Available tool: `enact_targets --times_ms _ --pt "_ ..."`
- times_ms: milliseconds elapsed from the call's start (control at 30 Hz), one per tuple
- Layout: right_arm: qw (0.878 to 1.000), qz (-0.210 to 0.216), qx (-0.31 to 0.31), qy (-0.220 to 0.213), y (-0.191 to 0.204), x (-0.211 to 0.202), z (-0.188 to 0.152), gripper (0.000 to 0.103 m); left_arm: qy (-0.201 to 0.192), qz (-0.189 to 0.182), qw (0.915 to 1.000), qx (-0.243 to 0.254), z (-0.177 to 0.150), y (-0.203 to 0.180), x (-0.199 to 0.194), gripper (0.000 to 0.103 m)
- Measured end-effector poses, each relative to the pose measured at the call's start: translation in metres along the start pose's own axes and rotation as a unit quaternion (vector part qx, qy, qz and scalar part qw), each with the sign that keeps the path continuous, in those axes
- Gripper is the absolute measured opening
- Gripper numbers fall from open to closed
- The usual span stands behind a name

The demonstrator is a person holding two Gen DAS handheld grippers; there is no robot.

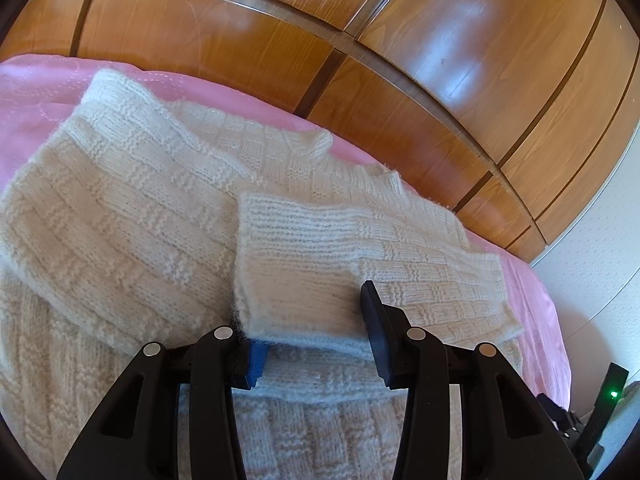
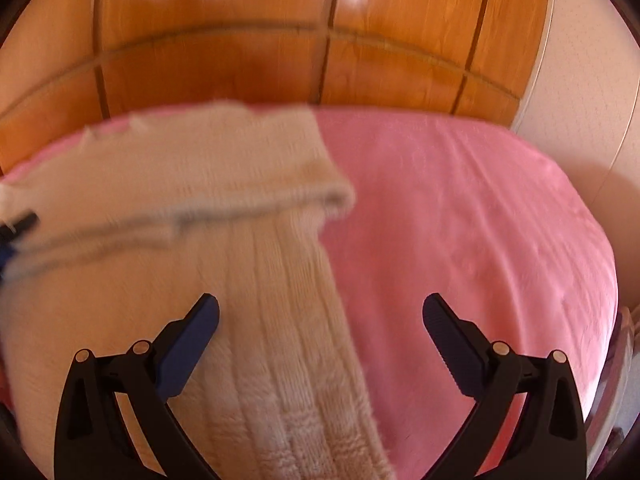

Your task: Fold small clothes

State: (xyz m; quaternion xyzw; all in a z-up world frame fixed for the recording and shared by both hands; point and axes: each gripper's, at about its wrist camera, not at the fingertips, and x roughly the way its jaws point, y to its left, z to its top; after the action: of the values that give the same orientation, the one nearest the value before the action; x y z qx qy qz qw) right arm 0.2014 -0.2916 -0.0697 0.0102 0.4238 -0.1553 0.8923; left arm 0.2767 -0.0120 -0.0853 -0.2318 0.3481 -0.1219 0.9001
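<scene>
A cream knitted sweater lies spread on the pink bed cover. One sleeve is folded across its body. My left gripper is shut on the cuff end of that sleeve; the knit hides most of the left pad, and the right fingertip presses into the wool. In the blurred right wrist view, my right gripper stands open just above the sweater, over its ribbed strip near the right edge. Nothing is gripped between its fingers.
A glossy wooden wardrobe stands right behind the bed. Bare pink cover stretches to the right of the sweater, then a white wall. A black device with a green light sits beside the bed at lower right.
</scene>
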Motion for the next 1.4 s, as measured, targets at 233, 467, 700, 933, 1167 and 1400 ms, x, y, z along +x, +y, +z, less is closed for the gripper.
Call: enact_targets --times_ms 233,467,700,933,1167,1400 --pt "1.000 0.020 0.019 0.004 -0.008 0.005 0.004 0.101 -0.001 0.021 0.9997 0.010 -0.016 -0.001 -0.032 0.059" --pt "1.000 0.015 0.018 0.000 -0.006 0.004 0.003 0.101 -0.004 0.048 0.9988 -0.013 -0.046 0.014 -0.075 0.083" --pt "0.999 0.025 0.027 0.003 -0.009 0.004 0.002 0.101 -0.006 0.064 0.9977 -0.021 -0.067 0.024 -0.105 0.083" --pt "0.999 0.038 0.039 0.008 -0.014 0.005 0.002 0.101 0.004 0.087 0.9961 0.018 -0.086 0.021 -0.124 0.086" --pt "0.989 0.115 0.082 0.033 -0.038 0.011 0.001 0.101 0.008 0.116 0.9916 0.058 -0.095 0.027 -0.143 0.091" --pt "0.975 0.203 0.086 0.024 -0.066 -0.011 -0.017 0.101 0.002 0.120 0.9903 0.070 -0.105 0.041 -0.165 0.091"
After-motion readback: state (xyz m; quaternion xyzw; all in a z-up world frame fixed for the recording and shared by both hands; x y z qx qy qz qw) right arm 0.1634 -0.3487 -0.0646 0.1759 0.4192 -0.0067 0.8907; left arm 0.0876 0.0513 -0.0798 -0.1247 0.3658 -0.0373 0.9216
